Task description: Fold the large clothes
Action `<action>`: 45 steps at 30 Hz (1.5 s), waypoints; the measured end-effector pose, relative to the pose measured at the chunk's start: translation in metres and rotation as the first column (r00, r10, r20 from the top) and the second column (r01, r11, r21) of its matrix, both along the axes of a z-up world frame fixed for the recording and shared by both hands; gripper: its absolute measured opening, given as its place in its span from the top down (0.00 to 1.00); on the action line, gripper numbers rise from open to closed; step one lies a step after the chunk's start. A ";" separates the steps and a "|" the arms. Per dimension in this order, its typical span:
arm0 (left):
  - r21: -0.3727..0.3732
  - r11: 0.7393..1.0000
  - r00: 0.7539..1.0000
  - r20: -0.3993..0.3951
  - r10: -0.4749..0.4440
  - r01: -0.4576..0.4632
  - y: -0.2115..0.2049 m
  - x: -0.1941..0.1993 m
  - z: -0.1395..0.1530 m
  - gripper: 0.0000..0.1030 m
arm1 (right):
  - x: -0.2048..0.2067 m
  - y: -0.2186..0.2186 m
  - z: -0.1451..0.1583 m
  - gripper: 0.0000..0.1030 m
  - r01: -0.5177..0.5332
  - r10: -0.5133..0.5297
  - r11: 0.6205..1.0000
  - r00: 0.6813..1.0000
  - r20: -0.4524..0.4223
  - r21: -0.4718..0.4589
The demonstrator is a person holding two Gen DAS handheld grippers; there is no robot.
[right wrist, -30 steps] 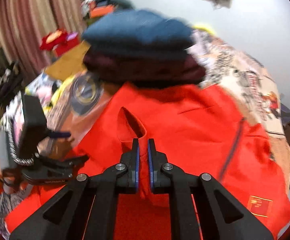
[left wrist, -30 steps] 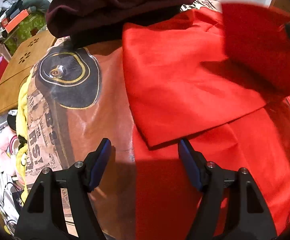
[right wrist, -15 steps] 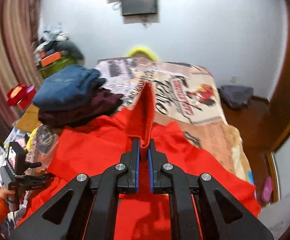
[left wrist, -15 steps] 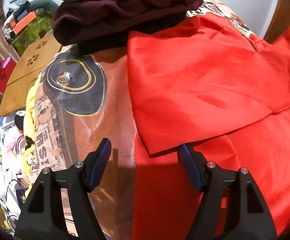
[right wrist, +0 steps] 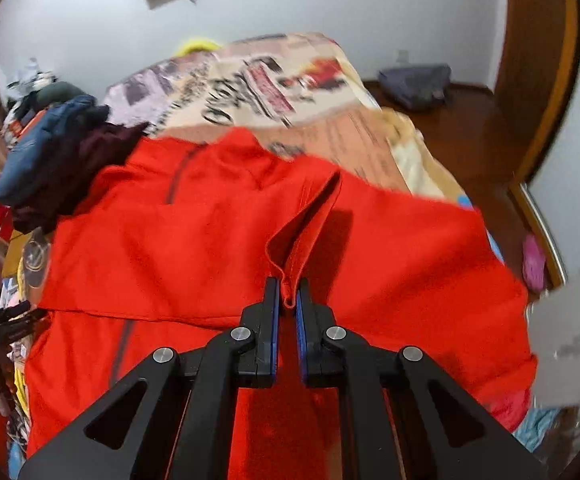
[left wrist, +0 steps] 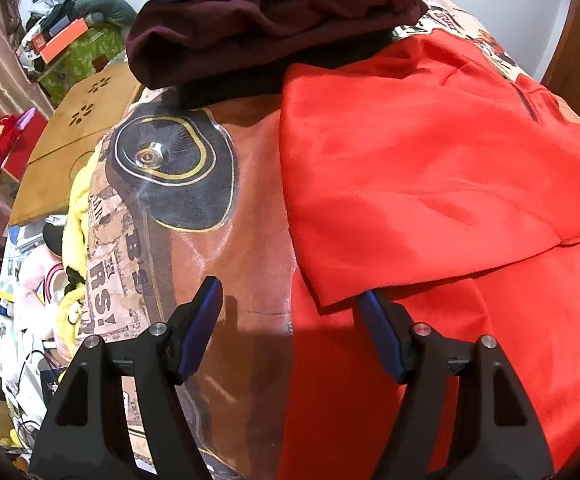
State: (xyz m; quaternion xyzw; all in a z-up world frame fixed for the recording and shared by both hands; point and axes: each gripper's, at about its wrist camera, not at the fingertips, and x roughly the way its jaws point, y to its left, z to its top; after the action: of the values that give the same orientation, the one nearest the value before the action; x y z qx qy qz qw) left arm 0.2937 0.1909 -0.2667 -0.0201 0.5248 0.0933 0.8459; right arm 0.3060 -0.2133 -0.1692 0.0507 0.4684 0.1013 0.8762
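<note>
Here, the right gripper (right wrist: 287, 305) pinches a thin hem of the red garment (right wrist: 218, 248) spread mid-frame on the bed, a hold that could slip, while the left gripper (left wrist: 290, 320) hangs open, holding nothing, at lower frame.

This is looking like a lived-in bedroom in a home. A bed covered by a printed poster-style fabric bedspread (right wrist: 290, 76) is filling the middle of both views. A stack of folded dark blue and maroon clothes (left wrist: 266, 28) is sitting on the bedspread. Beside the bed, a light brown wooden panel with flower-shaped cut-outs (left wrist: 78, 120) is standing, and beyond it a cluttered green-patterned heap of household items (left wrist: 78, 52) is piling up. Past the bed's far end, a plain white wall (right wrist: 330, 4) is rising above a polished dark wooden floor (right wrist: 450, 120).
</note>
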 end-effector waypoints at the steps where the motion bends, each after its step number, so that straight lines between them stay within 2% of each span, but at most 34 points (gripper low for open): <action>1: -0.001 1.000 1.000 0.005 -0.007 0.007 -0.002 -0.001 0.003 0.33 | -0.001 -0.003 -0.002 0.93 0.004 -0.004 1.000 1.000 -0.004 0.008; 6: 0.016 0.998 0.998 0.039 -0.056 0.056 -0.017 -0.002 0.025 0.33 | -0.007 -0.015 -0.001 0.91 0.021 -0.020 0.998 1.000 -0.018 0.064; 14: 0.025 0.991 0.979 0.150 -0.135 0.132 -0.051 0.010 0.073 0.33 | -0.021 -0.042 0.023 0.86 0.056 -0.059 0.997 0.997 0.046 0.052; 17: 0.023 0.987 0.966 0.200 -0.162 0.161 -0.068 0.017 0.091 0.33 | -0.028 -0.066 0.034 0.68 0.114 -0.119 0.991 0.989 0.088 0.063; 18: 0.020 0.984 0.960 0.217 -0.175 0.175 -0.074 0.021 0.097 0.33 | -0.031 -0.074 0.038 0.56 0.136 -0.142 0.989 0.984 0.103 0.065; 19: 0.019 0.983 0.957 0.226 -0.183 0.184 -0.080 0.023 0.100 0.32 | -0.034 -0.083 0.041 0.50 0.163 -0.170 0.985 0.978 0.122 0.065; 22: 0.016 0.975 0.942 0.255 -0.219 0.222 -0.099 0.033 0.109 0.29 | -0.041 -0.109 0.044 0.48 0.229 -0.236 0.971 0.962 0.137 0.066; 28: -0.008 0.958 0.924 0.268 -0.272 0.285 -0.135 0.048 0.106 0.23 | -0.044 -0.161 0.015 0.47 0.354 -0.361 0.924 0.932 0.024 0.142; 32: -0.007 0.944 0.919 0.233 -0.319 0.330 -0.159 0.054 0.091 0.23 | -0.043 -0.192 -0.025 0.47 0.462 -0.450 0.862 0.887 -0.106 0.211; 36: -0.002 0.933 0.915 0.196 -0.354 0.361 -0.173 0.056 0.076 0.23 | -0.043 -0.214 -0.067 0.47 0.547 -0.495 0.793 0.835 -0.242 0.267; 38: -0.006 0.930 0.915 0.186 -0.359 0.367 -0.174 0.056 0.071 0.23 | -0.047 -0.219 -0.082 0.47 0.583 -0.515 0.763 0.809 -0.282 0.278; 44: -0.018 0.935 0.924 0.164 -0.345 0.353 -0.171 0.056 0.060 0.23 | -0.055 -0.230 -0.091 0.45 0.610 -0.544 0.707 0.793 -0.276 0.357; 45: -0.024 0.937 0.926 0.164 -0.339 0.347 -0.169 0.056 0.059 0.23 | -0.053 -0.230 -0.092 0.48 0.615 -0.550 0.705 0.788 -0.275 0.354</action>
State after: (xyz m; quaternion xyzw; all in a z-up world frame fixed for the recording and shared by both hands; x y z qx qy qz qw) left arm 0.3495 0.0219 -0.2075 0.0424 0.4544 -0.0718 0.8869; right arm 0.2525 -0.4436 -0.2616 0.3934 0.4581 -0.0858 0.7925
